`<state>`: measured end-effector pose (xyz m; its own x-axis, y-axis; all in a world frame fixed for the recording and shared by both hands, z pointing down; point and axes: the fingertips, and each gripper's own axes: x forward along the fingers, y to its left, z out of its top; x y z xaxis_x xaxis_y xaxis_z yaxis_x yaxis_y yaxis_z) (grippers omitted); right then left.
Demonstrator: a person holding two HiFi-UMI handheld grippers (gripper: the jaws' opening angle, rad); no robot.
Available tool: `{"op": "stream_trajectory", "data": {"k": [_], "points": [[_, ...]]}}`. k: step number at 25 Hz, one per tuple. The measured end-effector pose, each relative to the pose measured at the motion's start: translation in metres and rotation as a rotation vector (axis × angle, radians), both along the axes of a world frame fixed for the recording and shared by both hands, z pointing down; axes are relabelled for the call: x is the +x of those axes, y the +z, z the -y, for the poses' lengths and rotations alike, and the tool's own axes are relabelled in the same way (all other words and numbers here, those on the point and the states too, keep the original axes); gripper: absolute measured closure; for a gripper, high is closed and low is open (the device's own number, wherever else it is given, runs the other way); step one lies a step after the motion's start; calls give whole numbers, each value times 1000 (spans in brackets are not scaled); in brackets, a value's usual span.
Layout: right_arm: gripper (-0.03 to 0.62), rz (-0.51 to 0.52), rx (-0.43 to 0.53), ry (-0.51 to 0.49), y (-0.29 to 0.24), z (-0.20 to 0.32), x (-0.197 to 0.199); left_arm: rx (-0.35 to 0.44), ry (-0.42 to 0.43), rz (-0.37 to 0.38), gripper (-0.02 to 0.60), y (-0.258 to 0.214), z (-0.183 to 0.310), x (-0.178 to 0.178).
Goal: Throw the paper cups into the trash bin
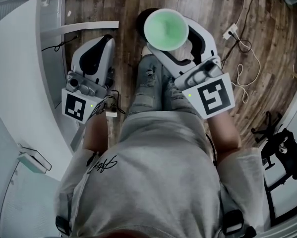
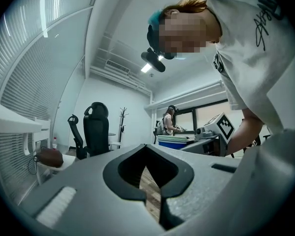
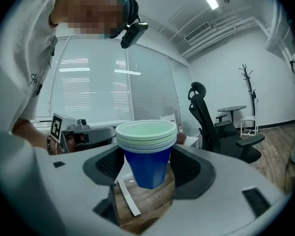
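The right gripper (image 3: pixel 148 173) is clamped on a nested stack of paper cups (image 3: pixel 146 149), blue outside and pale green inside. Its jaws press the blue wall of the lowest cup from both sides, below the stacked rims. The stack stands upright, mouth up, with the base hanging free over the wooden floor (image 1: pixel 207 4).

The left gripper (image 2: pixel 149 183) is to the left of the stack and carries nothing. Its jaws are drawn almost together, with only a slit of floor showing between them. The person's knees in jeans (image 1: pixel 153 88) are just below the stack in the head view, a white cable (image 1: pixel 247 66) trails on the floor to its right, and a white curved desk (image 1: pixel 19 58) lies well to its left. No trash bin shows in any view, so it has to be found first.

The step in hand looks like carrying. The grip is only on the outermost cup, so I would keep the stack level. A tilt or a jolt could let the inner cups slide out. Squeeze no harder, as thin paper walls are likely to buckle. Let go only once the stack is directly over the bin's mouth and low.
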<state>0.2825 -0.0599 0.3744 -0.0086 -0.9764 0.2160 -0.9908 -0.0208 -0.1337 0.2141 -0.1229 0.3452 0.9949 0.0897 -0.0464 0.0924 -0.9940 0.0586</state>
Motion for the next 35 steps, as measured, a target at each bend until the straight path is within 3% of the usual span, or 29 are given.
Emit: {"op": "stream_trajectory", "data": {"k": [35], "points": [[307,82,-159,-72,214,41,-22,-135,-17,135,578,160,32,-15]]}}
